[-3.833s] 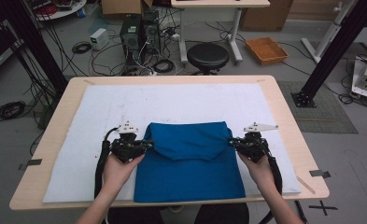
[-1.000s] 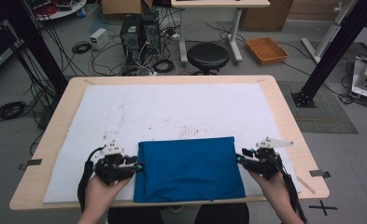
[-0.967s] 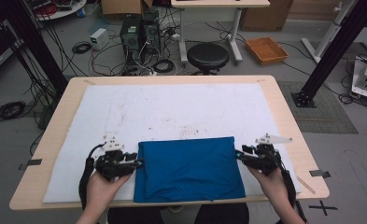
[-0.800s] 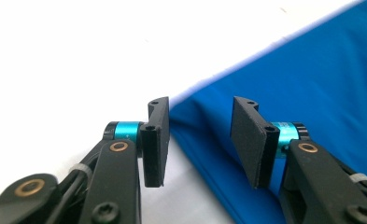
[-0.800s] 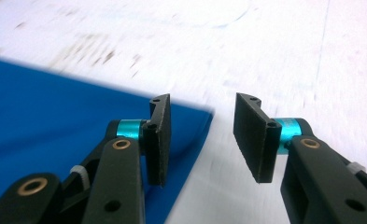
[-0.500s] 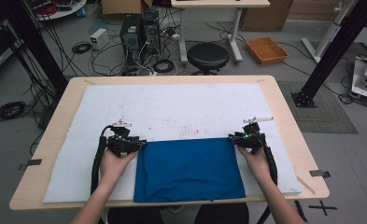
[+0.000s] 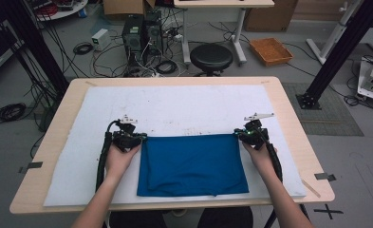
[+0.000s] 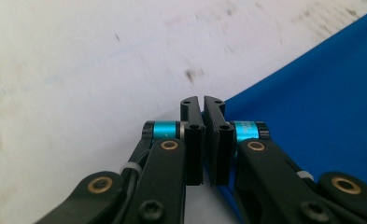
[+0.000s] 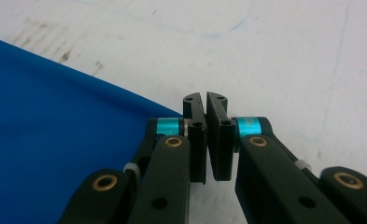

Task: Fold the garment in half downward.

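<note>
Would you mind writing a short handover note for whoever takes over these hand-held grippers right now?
Left hand-held gripper: jaws shut at the far left corner of the blue cloth; whether it pinches fabric is unclear.
Right hand-held gripper: jaws shut at the far right corner, likewise.
The cloth lies flat as a rectangle on the white mat, near the person's edge.
Done: it looks folded once.
Left: probably another fold.
</note>
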Tool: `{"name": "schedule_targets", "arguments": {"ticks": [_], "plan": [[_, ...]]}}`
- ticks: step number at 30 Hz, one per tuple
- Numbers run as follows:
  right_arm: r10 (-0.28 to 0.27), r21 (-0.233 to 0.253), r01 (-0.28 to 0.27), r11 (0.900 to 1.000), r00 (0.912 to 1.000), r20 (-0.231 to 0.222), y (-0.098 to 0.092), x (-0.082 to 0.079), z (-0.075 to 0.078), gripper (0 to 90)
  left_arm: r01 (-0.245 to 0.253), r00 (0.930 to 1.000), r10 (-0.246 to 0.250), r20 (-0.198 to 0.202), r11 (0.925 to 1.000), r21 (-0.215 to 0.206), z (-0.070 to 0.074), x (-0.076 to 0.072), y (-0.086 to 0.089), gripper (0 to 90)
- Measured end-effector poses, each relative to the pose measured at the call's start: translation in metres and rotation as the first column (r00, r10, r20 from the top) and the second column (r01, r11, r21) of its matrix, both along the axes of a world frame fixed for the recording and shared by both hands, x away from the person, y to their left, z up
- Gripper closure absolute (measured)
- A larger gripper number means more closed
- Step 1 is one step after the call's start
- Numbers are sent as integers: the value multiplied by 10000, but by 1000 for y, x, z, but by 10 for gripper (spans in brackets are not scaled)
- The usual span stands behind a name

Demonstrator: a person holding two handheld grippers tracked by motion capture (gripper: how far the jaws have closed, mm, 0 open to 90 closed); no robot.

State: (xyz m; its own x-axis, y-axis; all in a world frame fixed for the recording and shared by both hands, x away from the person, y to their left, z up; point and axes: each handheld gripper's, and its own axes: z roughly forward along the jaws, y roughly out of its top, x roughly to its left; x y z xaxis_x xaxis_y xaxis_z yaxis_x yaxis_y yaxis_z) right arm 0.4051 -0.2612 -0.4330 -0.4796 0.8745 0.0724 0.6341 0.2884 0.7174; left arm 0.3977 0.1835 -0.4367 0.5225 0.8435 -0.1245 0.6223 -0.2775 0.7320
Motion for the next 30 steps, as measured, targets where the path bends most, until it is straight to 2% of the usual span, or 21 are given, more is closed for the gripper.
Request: {"name": "schedule_targets", "arguments": {"ticks": [3,7,11,13,18,21,30], "plan": [[-172,-33,172,9998,9999,9,-1,10,1,874,-78,9999,78,94,9999,64,0,14,-2,866],[-336,-87,337,9994,9994,20,-3,19,0,873,-102,9995,96,309,9998,192,-1,22,-5,865],[-247,-169,250,9995,9995,200,-3,24,-1,871,-50,9981,30,615,9995,317,-1,24,-7,863],[-217,-144,220,9997,9995,213,-3,26,-2,872,-131,9982,117,593,9996,239,-1,26,-6,864],[-319,-101,321,9994,9994,108,-5,30,-6,872,-151,9979,125,628,9991,407,1,27,-6,864],[-253,-127,256,9996,9995,207,-4,31,-6,871,-148,9982,116,587,9984,549,1,26,-7,863],[-154,-156,156,9998,9997,163,-3,35,-5,868,-181,9984,147,553,9979,616,0,26,-6,862]]}}
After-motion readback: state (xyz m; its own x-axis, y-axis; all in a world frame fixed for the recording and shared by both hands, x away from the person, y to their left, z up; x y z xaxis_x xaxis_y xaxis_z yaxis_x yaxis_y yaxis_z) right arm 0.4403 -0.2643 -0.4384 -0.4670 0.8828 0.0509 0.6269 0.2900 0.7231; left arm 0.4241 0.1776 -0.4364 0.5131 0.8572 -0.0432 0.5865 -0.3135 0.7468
